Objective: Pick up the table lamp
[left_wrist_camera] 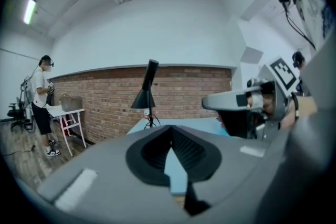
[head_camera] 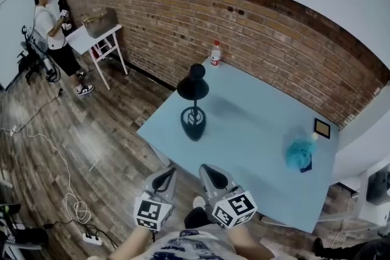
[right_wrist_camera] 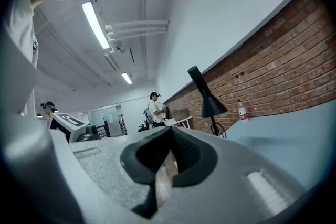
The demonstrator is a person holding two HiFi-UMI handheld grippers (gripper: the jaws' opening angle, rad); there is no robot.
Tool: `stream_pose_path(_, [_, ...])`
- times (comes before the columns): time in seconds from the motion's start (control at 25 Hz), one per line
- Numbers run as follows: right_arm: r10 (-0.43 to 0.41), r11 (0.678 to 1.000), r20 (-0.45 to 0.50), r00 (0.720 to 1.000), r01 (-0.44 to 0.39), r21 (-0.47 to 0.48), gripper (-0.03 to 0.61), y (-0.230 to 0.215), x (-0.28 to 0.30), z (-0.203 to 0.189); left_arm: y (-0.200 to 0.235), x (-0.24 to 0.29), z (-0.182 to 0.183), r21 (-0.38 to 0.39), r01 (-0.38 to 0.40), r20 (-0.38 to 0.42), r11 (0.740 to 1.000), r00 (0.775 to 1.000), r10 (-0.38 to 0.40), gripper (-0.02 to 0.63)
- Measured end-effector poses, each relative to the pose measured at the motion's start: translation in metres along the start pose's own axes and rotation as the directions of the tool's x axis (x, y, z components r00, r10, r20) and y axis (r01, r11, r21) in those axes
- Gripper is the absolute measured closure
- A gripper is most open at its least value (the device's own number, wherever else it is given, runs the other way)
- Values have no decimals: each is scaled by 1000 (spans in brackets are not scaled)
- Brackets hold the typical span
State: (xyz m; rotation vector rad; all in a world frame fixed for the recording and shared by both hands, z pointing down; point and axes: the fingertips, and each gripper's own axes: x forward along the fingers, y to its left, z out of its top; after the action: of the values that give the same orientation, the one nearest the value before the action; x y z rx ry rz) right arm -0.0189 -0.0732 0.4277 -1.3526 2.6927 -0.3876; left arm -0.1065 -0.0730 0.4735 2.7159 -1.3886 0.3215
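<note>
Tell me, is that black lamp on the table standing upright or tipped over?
Upright: the table lamp stands on its ring base, which rests flat on the blue table.

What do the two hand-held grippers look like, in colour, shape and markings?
Both the left gripper and the right gripper are pale grey and rounded, with black ribbed pads inside. Each carries a white cube printed with black square markers.

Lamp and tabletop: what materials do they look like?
Table lamp: probably metal with a matte black finish; thin rigid stem, open loop base, no glare. Table: smooth pale-blue top, maybe laminate or painted board; uniform colour, no visible grain.
</note>
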Motion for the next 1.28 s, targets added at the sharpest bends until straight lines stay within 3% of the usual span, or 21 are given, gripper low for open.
stream_pose_path(0.28, [17, 1000, -15, 1000, -17, -11, 580, -69, 44, 22, 23, 84, 19, -5, -19, -5, 1000, 1000, 19, 621])
stream_pose_path(0.56, [38, 999, -32, 999, -39, -22, 580, -111, 77, 30, 44, 135, 22, -1, -42, -7, 999, 999, 42, 621])
stream_pose_path(1.28, [54, 999, -75, 996, -54, -2, 580, -145, 108, 12, 57, 176, -24, -13, -37, -103, 999, 994, 36, 621])
